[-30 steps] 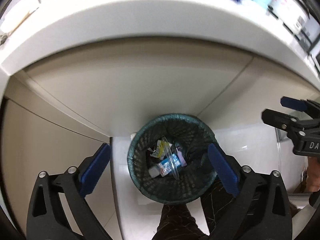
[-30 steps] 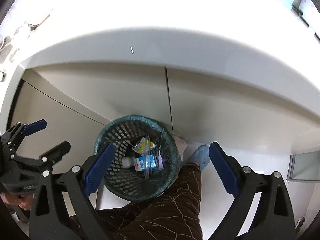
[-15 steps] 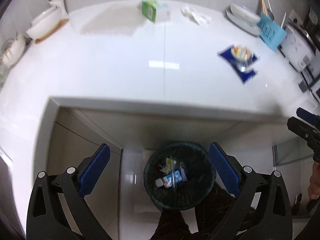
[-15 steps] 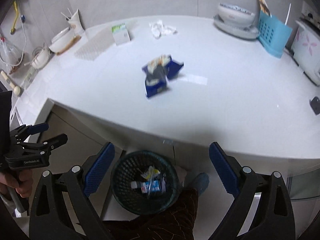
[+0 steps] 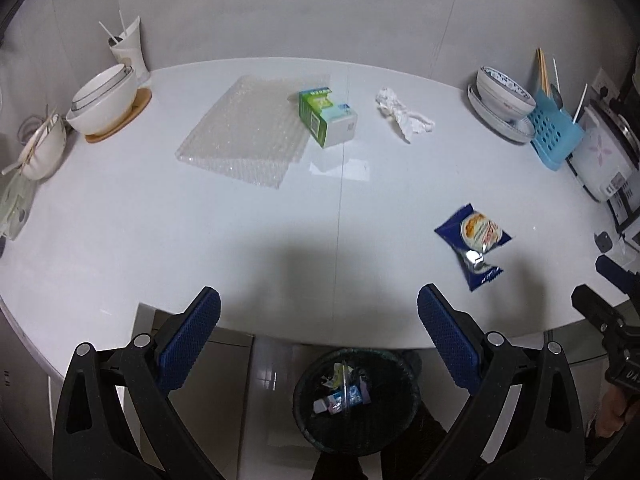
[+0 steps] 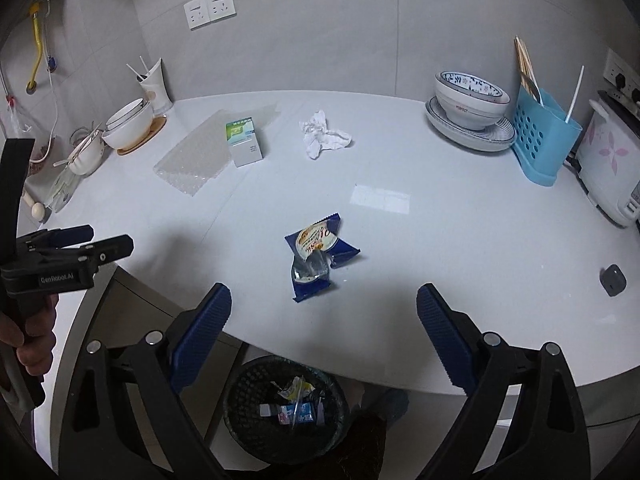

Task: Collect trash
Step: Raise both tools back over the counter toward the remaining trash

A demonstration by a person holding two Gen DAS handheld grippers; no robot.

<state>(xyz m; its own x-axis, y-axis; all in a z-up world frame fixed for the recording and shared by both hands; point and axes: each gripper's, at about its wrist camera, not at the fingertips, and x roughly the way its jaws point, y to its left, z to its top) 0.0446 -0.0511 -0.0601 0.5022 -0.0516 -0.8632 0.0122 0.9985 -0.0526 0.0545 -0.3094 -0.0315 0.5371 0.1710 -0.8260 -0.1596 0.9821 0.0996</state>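
Trash lies on the white counter [image 5: 120, 220] and down in the black bin [image 6: 244, 396] on the floor under its edge; the left gripper [image 5: 319, 318] is wide open and holds nothing; the right gripper [image 6: 324, 316] is wide open too, with nothing in it; both hang over the near edge of the counter; the blue snack wrapper [image 6: 318, 256] lies torn just past the right gripper; farther back are a crumpled tissue [image 6: 324, 138], a small green and white box [image 5: 328, 118] and a sheet of bubble wrap [image 5: 244, 136], with the box just beside the sheet; white bowls [image 5: 106, 98] sit at the far left, and a blue holder [image 6: 542, 138] at the far right.
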